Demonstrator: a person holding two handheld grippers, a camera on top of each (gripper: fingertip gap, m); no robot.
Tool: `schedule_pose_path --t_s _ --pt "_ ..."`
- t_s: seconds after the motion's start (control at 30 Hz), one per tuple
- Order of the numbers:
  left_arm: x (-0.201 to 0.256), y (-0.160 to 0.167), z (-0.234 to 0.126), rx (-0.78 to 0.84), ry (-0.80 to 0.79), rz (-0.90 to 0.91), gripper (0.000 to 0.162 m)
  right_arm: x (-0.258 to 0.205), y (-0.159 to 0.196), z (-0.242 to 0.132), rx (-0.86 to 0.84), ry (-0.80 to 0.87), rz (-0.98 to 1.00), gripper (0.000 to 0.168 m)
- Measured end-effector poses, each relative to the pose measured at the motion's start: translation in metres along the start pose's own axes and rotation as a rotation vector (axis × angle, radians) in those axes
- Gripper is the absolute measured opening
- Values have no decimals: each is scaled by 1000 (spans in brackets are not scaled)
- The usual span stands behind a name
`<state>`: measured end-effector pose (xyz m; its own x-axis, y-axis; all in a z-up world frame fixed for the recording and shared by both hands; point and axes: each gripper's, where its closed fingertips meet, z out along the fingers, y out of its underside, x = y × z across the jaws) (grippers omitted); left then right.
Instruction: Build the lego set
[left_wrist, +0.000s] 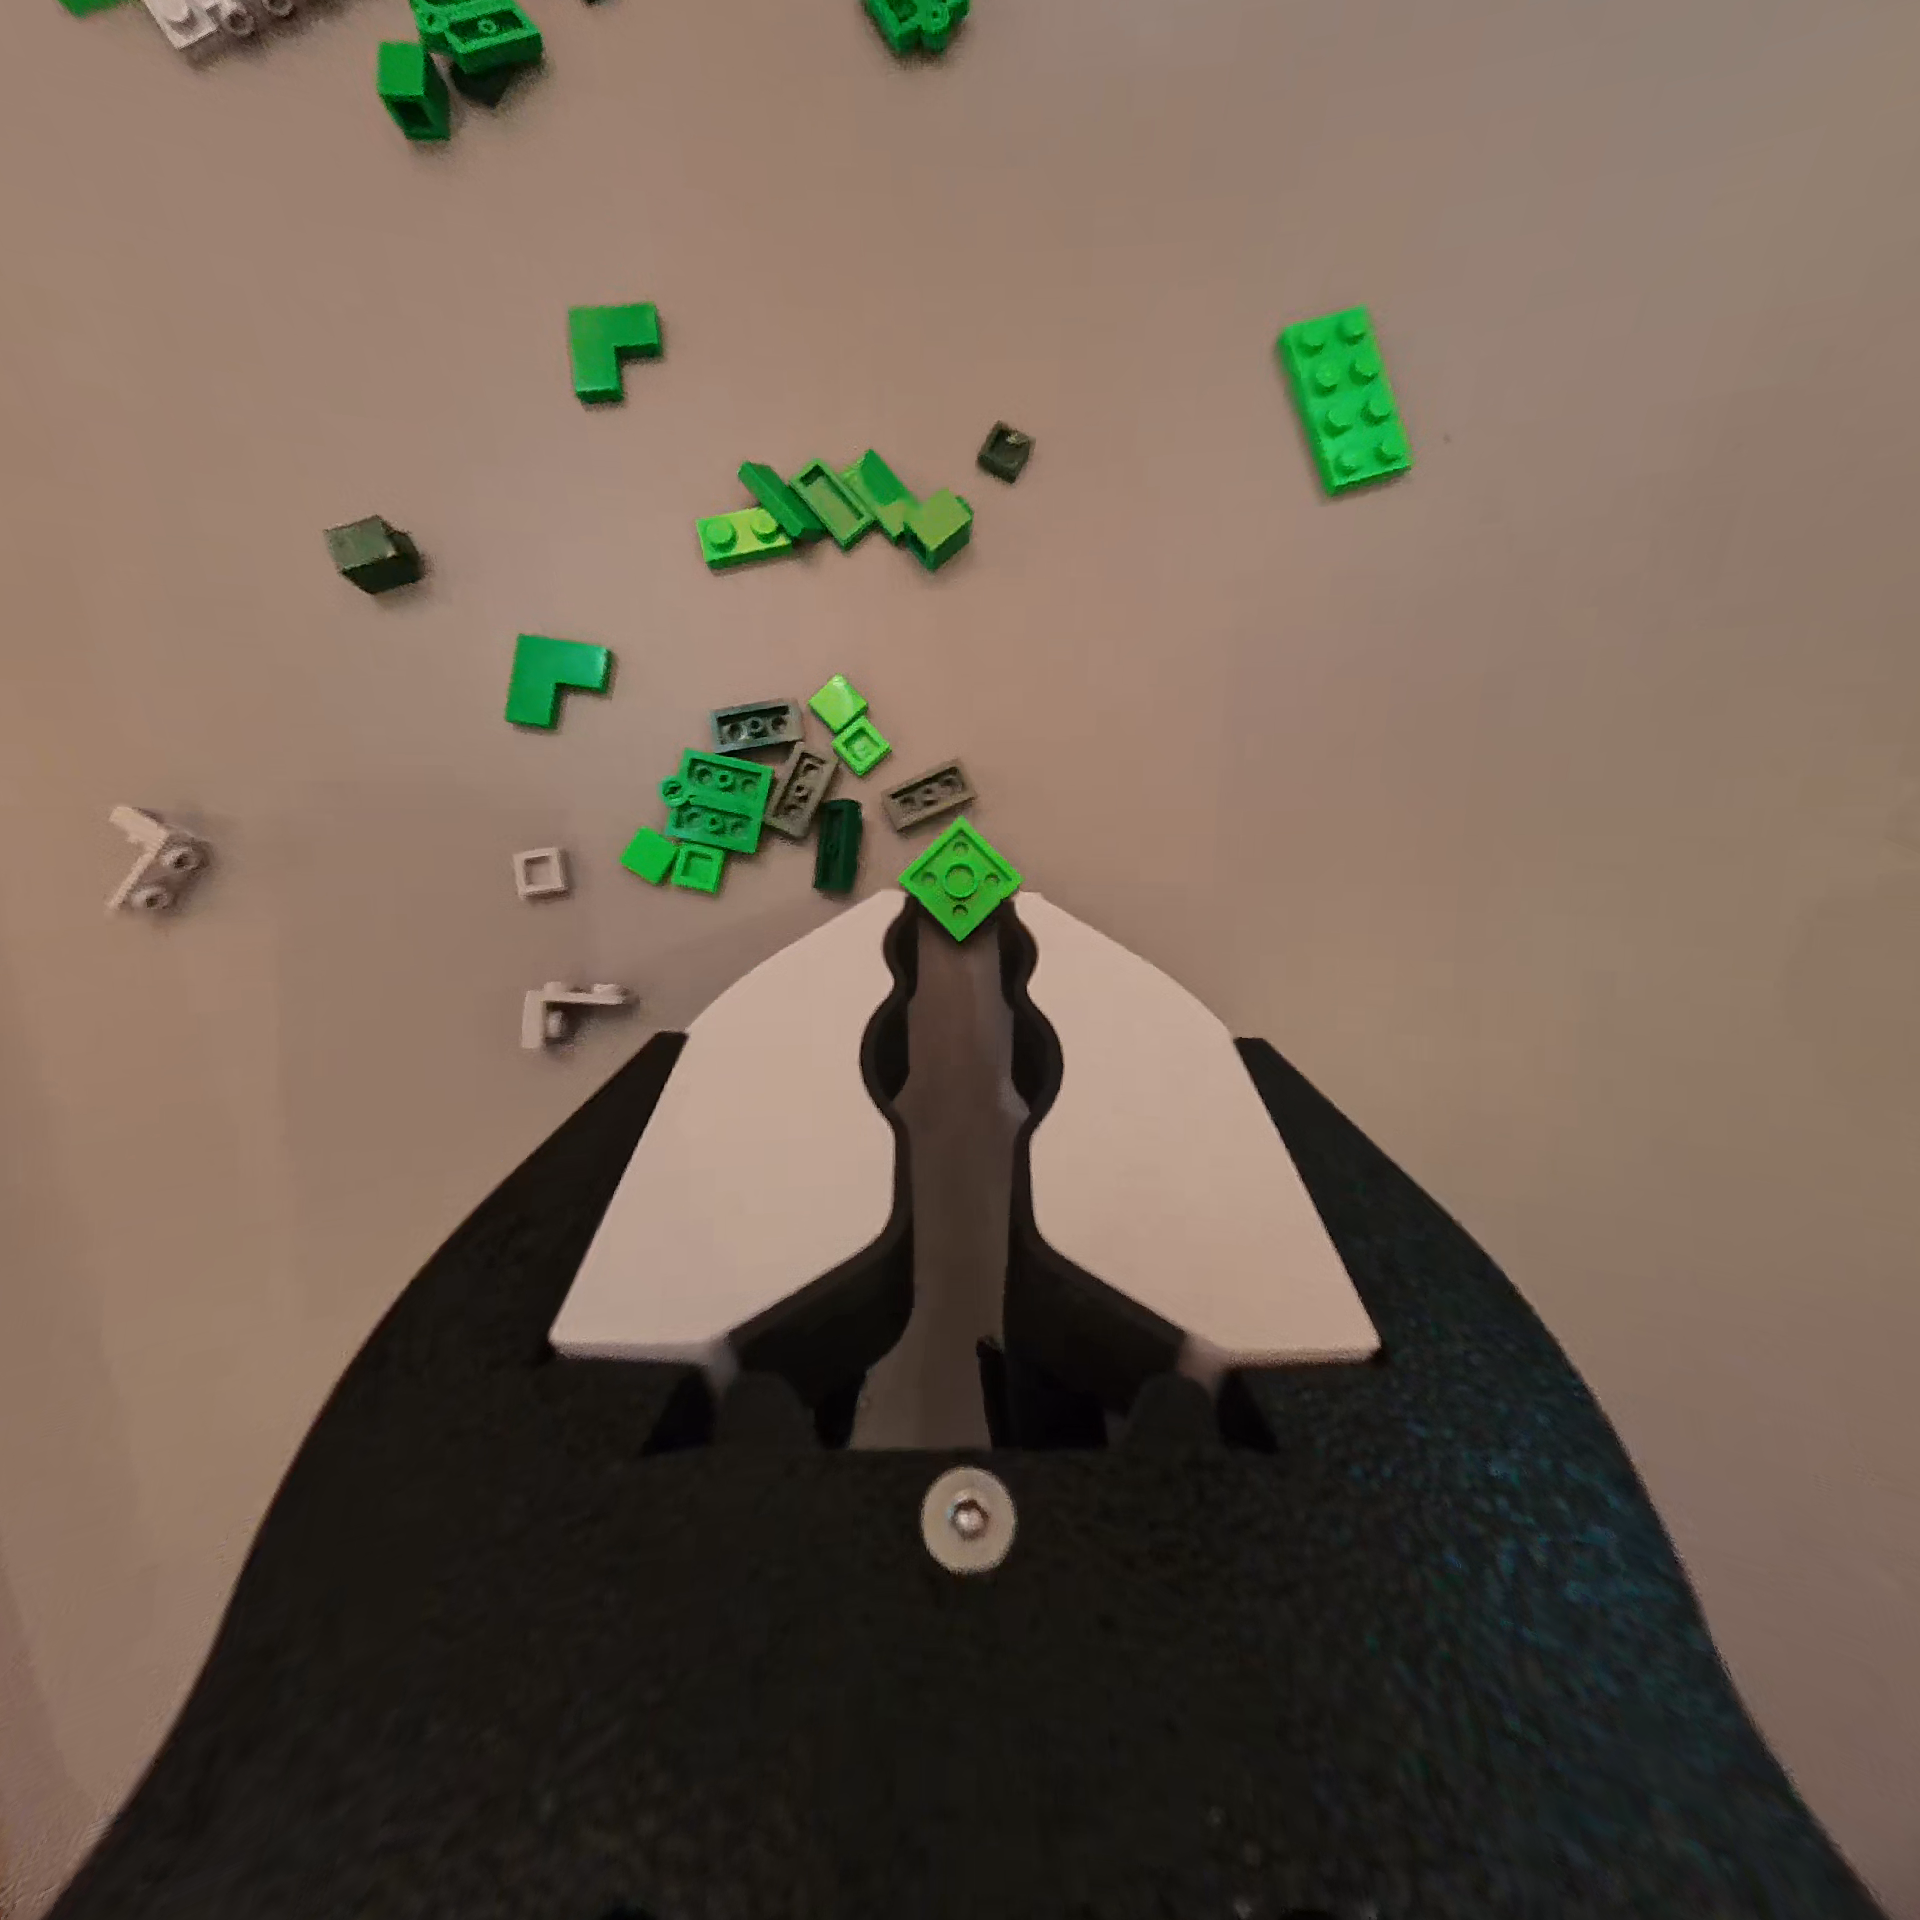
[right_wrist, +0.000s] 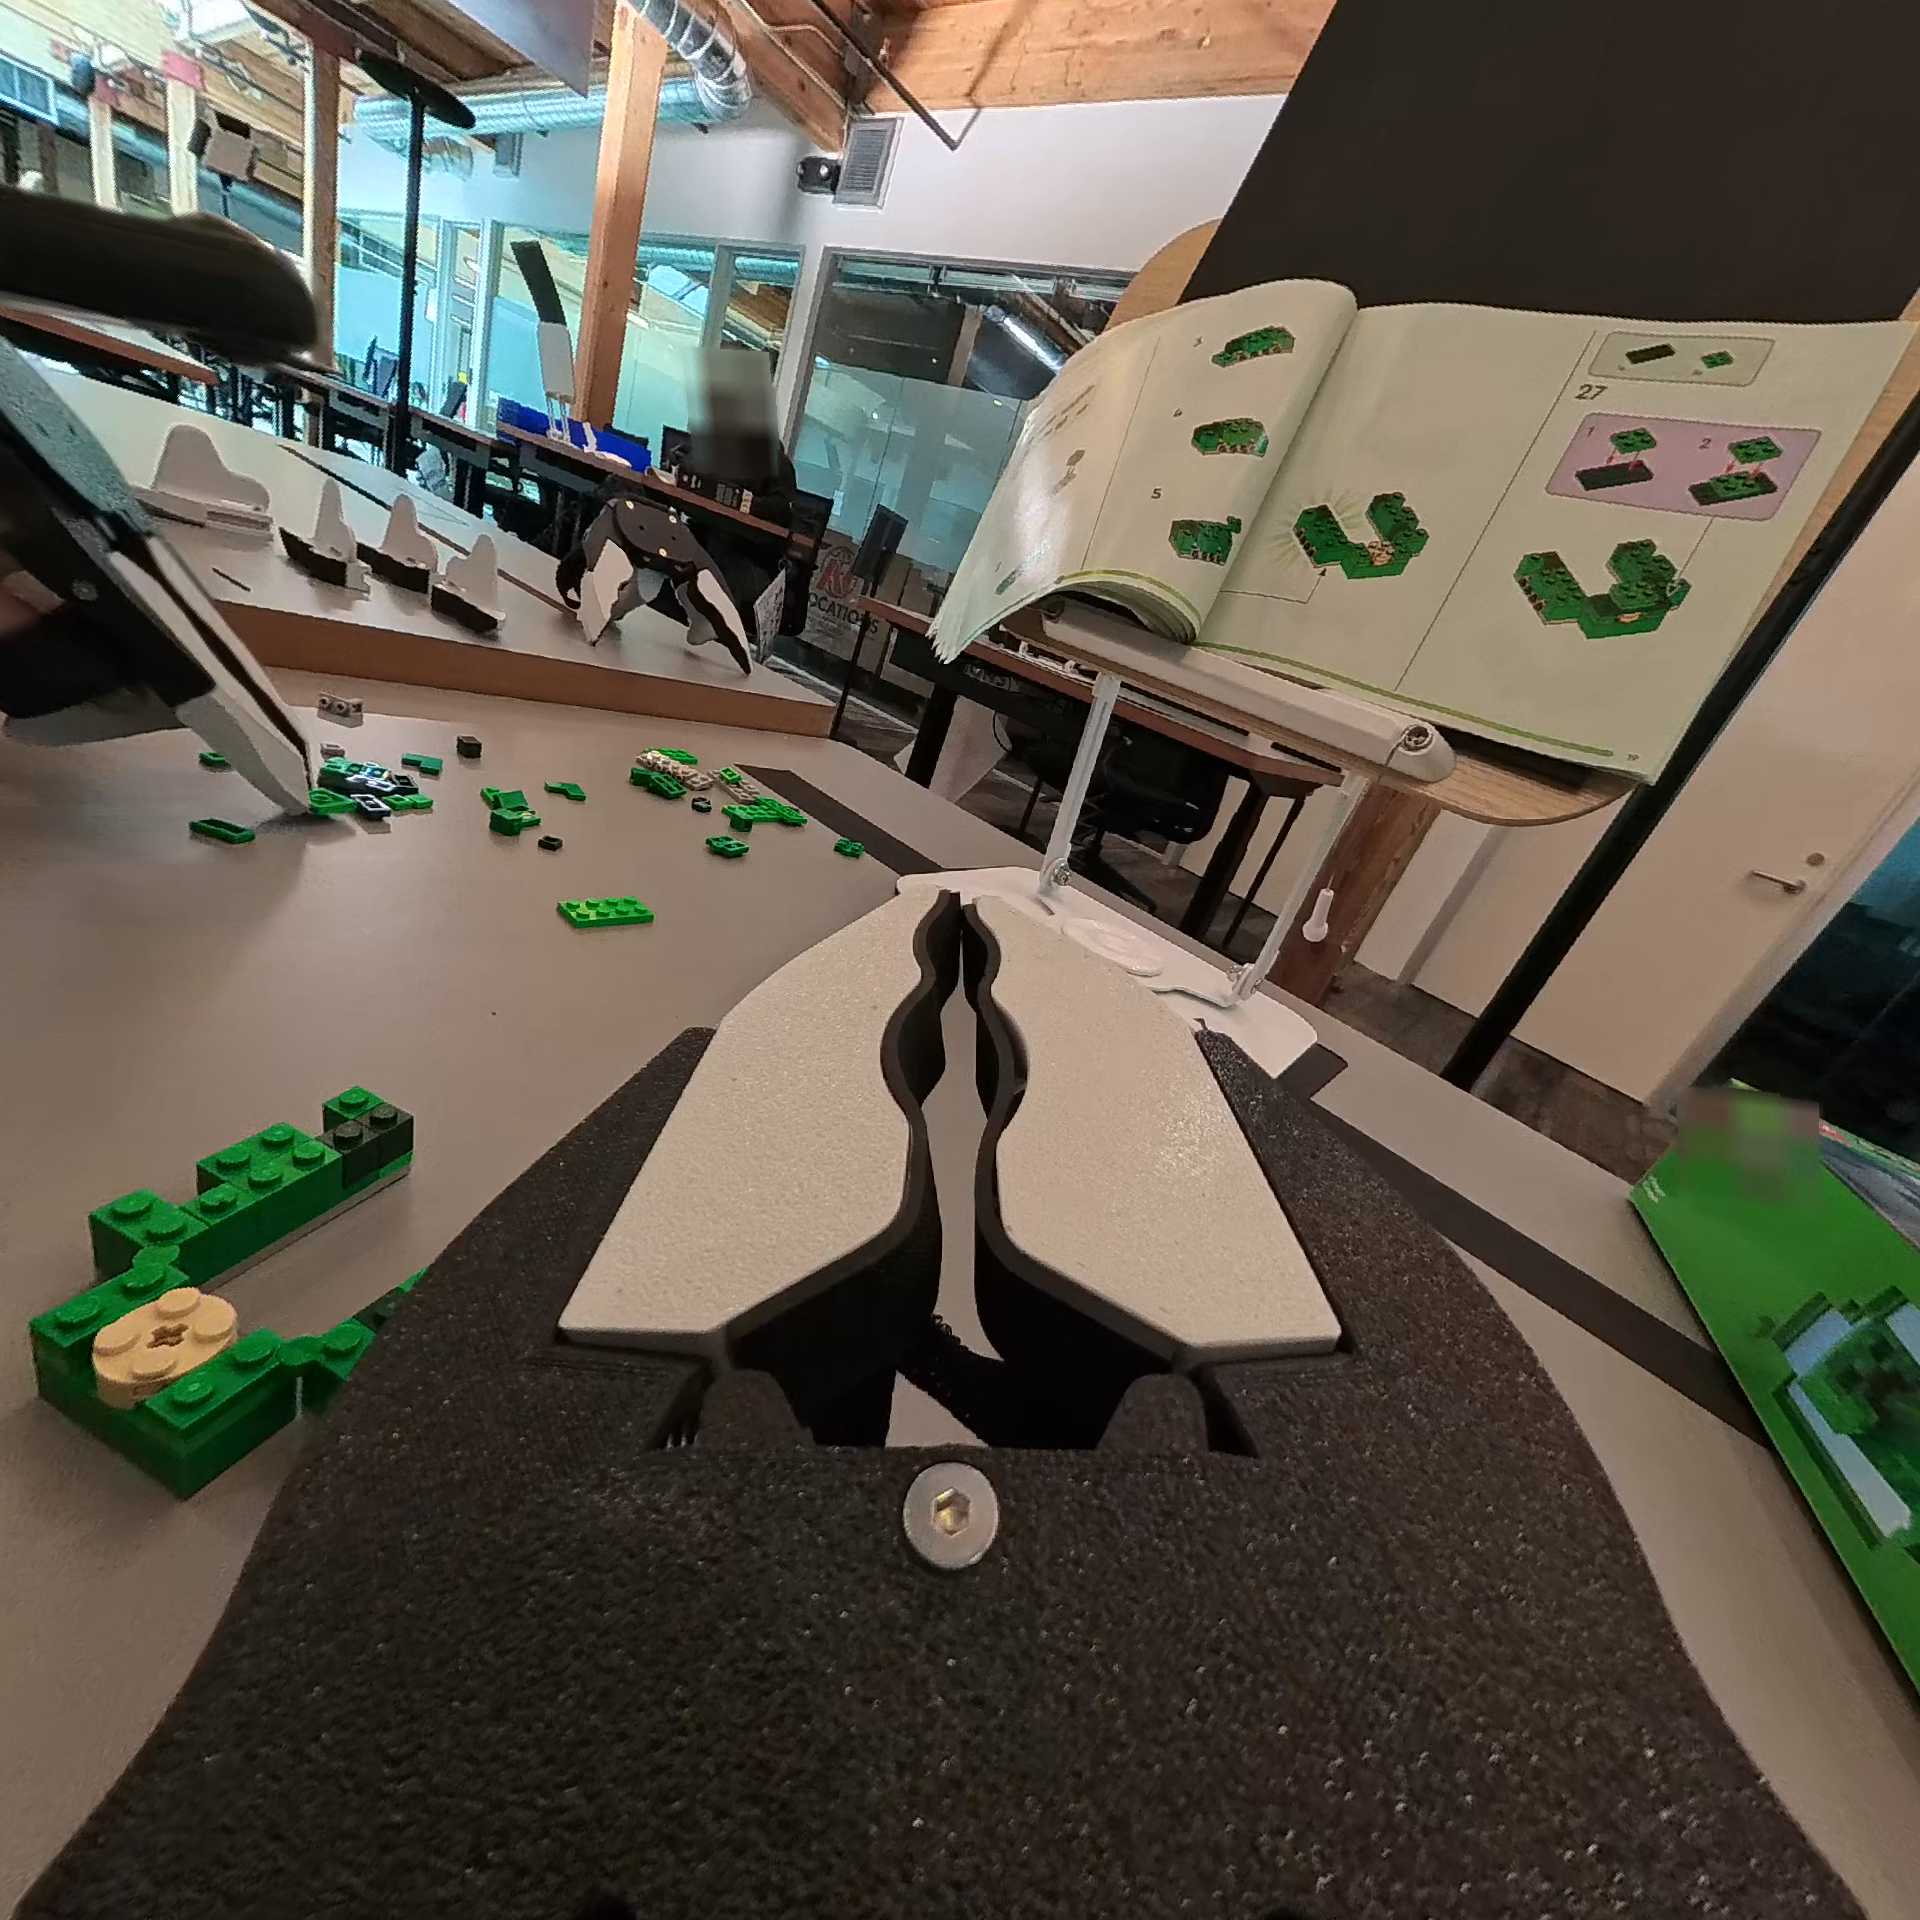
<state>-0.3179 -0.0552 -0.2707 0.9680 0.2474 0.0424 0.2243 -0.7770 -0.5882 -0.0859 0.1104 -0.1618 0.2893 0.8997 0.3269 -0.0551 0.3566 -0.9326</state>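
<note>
Left claw (left_wrist: 958, 902): clamped on a small green plate (left_wrist: 958, 878), corner-wise at its tips
Loose bricks (left_wrist: 769, 800): just ahead-left of it on the table (left_wrist: 1351, 831)
Right claw (right_wrist: 958, 912): tips together, nothing between
Build (right_wrist: 208, 1288): on the table, left of the right claw

Bright green square plate (left_wrist: 959, 879), dark green bricks (left_wrist: 374, 554), grey table (left_wrist: 1351, 831) (tan round piece (right_wrist: 164, 1348) on green build (right_wrist: 218, 1278))
</note>
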Motion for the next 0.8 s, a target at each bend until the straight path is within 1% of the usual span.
schedule_pose_path --t_s 0.07,0.13,0.17,0.23,0.27,0.3,0.33,0.37,0.43,0.47,0.5,0.57,0.73,0.8 --pt "14 -5 -5 71 70 -14 14 -1 0 0 2 -2 -5 0" --pt "38 -15 -15 174 196 -21 14 -5 -2 0 14 -20 -18 1" --pt "54 -22 -22 235 290 -39 14 -11 -7 -2 39 -47 -27 0" --pt "97 -38 -46 360 569 -101 13 -30 -20 -7 110 -138 -57 1" --pt "118 -44 -60 407 715 -132 13 -42 -26 -10 135 -184 -93 9" --pt "136 -47 -73 440 851 -151 13 -54 -31 -12 151 -219 -149 21" --pt "151 -49 -83 460 948 -167 13 -64 -36 -14 165 -233 -226 29" --pt "162 -49 -88 468 1009 -179 12 -73 -40 -15 176 -227 -324 32" --pt "181 -46 -92 450 1091 -186 12 -87 -47 -16 190 -174 -533 32" --pt "189 -45 -93 438 1125 -194 12 -95 -48 -17 202 -162 -620 35" --pt "197 -44 -95 421 1169 -207 11 -103 -48 -19 217 -162 -691 38" --pt "210 -42 -99 385 1250 -241 11 -115 -47 -21 239 -162 -805 38" --pt "229 -34 -92 262 1342 -279 10 -121 -45 -20 240 -105 -922 33" --pt "232 -33 -90 233 1364 -290 10 -124 -42 -21 239 -117 -945 29"
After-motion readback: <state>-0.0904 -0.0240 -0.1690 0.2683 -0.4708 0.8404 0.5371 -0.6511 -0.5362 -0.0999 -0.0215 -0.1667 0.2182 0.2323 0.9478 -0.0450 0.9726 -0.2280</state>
